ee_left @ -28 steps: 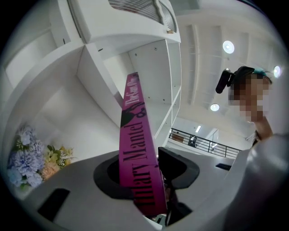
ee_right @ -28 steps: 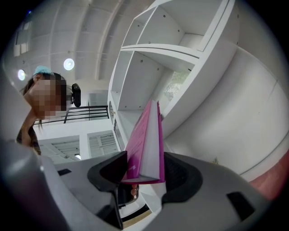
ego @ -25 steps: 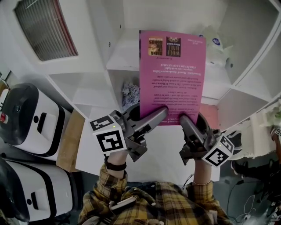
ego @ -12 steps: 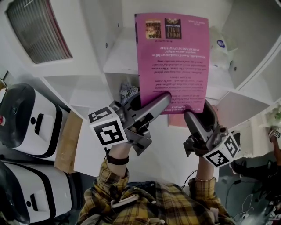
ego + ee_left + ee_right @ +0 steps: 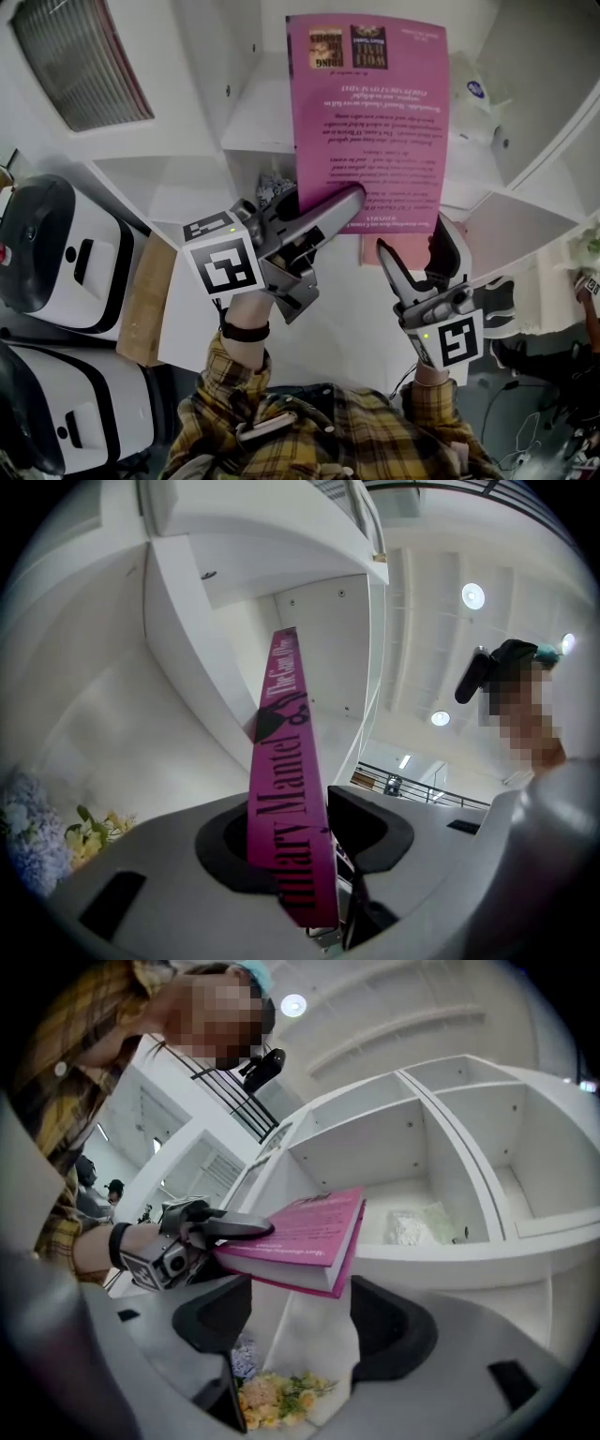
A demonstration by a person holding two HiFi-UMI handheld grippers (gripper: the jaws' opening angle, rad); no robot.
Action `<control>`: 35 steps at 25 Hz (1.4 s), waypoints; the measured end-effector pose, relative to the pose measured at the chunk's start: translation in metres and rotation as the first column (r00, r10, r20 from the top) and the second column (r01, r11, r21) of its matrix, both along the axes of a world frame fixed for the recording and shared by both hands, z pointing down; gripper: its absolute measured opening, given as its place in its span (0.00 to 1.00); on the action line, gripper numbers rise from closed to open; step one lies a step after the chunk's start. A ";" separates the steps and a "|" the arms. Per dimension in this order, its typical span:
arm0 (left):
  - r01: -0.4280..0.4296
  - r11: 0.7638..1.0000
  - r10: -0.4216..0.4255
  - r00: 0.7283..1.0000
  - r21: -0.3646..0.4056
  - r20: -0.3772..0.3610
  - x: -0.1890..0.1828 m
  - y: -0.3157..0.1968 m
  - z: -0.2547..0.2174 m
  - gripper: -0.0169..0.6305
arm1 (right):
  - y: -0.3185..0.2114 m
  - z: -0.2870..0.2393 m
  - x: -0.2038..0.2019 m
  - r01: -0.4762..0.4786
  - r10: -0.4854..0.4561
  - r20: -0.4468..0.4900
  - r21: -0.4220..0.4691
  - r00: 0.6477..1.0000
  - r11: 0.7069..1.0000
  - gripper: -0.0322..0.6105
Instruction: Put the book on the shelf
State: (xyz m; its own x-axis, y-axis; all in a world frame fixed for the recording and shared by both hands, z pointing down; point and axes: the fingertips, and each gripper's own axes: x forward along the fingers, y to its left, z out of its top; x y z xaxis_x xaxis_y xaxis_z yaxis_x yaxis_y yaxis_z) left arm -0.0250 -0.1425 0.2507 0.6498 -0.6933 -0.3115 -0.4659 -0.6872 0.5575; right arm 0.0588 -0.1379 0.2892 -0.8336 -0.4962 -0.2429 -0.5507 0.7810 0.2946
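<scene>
A pink book (image 5: 367, 112) with its printed back cover up hangs flat in front of the white shelf unit (image 5: 253, 122). My left gripper (image 5: 345, 201) is shut on the book's near left corner. In the left gripper view the lettered spine (image 5: 289, 789) stands pinched between the jaws (image 5: 300, 834). My right gripper (image 5: 417, 246) sits just below the book's near right edge; its jaws are opening and nothing is between them. The right gripper view shows the book (image 5: 305, 1232) ahead of and above its wide jaws (image 5: 300, 1321), held only by the left gripper (image 5: 230, 1229).
A cubby under the book holds flowers (image 5: 274, 192), also visible as flowers (image 5: 281, 1396). A white crumpled bag (image 5: 473, 94) lies in a compartment to the right. Two white appliances (image 5: 66, 248) and a wooden board (image 5: 150, 300) stand at the left.
The right gripper has let go of the book's near edge, spread its jaws and drawn back. The left gripper has carried the book a little farther toward the shelf.
</scene>
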 end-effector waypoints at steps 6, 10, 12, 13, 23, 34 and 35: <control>-0.027 1.000 0.027 0.999 0.005 0.020 0.000 0.001 0.002 0.30 | -0.003 -0.013 -0.010 -0.048 0.046 0.025 0.072 0.999 0.996 0.54; -0.007 0.999 0.005 0.999 0.044 0.052 0.001 0.005 -0.001 0.31 | 0.000 -0.014 -0.011 -0.063 0.061 0.039 0.045 0.997 0.997 0.54; 0.009 0.997 -0.017 0.995 0.077 0.103 0.003 0.010 -0.002 0.34 | 0.004 -0.016 -0.010 -0.070 0.069 0.062 0.022 0.996 0.997 0.54; 0.016 0.995 -0.029 0.991 0.095 0.129 0.004 0.012 -0.002 0.37 | 0.005 -0.018 -0.009 -0.073 0.072 0.076 0.011 0.994 0.997 0.54; 0.103 0.970 -0.190 0.888 0.221 0.418 -0.002 0.034 0.008 0.48 | 0.004 -0.041 -0.022 -0.057 0.062 0.146 -0.044 0.987 0.997 0.54; 0.288 0.915 -0.380 0.851 0.284 0.363 -0.027 0.038 -0.004 0.48 | 0.011 -0.054 -0.035 -0.061 0.059 0.136 0.010 0.989 0.998 0.54; 0.303 0.910 -0.392 0.850 0.283 0.352 -0.028 0.038 -0.005 0.48 | 0.012 -0.055 -0.035 -0.065 0.062 0.133 0.018 0.989 0.998 0.54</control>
State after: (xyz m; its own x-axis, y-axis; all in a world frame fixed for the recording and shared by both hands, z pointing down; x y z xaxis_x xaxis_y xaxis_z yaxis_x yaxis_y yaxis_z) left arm -0.0531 -0.1046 0.2456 0.4766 -0.8440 -0.2460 -0.8444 -0.5173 0.1389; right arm 0.0233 -0.1261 0.2338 -0.7603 -0.5405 -0.3603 -0.6345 0.7369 0.2333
